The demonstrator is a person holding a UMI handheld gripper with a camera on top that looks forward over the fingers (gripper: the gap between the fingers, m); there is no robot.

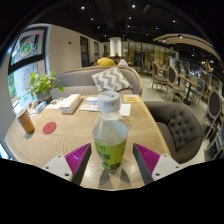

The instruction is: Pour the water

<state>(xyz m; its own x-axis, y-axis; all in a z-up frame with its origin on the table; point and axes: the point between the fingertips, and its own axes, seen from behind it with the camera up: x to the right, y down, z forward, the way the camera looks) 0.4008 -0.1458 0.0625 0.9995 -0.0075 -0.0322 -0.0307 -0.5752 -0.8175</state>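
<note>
Claw: two fingers with magenta pads, spread moderately, flanking a bottle; whether both pads press its sides cannot be told, so the grasp is unconfirmed. Bottle: clear plastic, upright, long axis vertical, white screw cap on, green label round the lower body; stands between the fingers, dead centre. Desk: pale wood grain, smooth. Cup: tan, tall, cylindrical, well apart beyond the left finger, beside a flat red coaster; likely receiver, so the pour turns leftward. Beyond: papers, potted plant, grey sofa with patterned cushion, dark tufted chair
</note>
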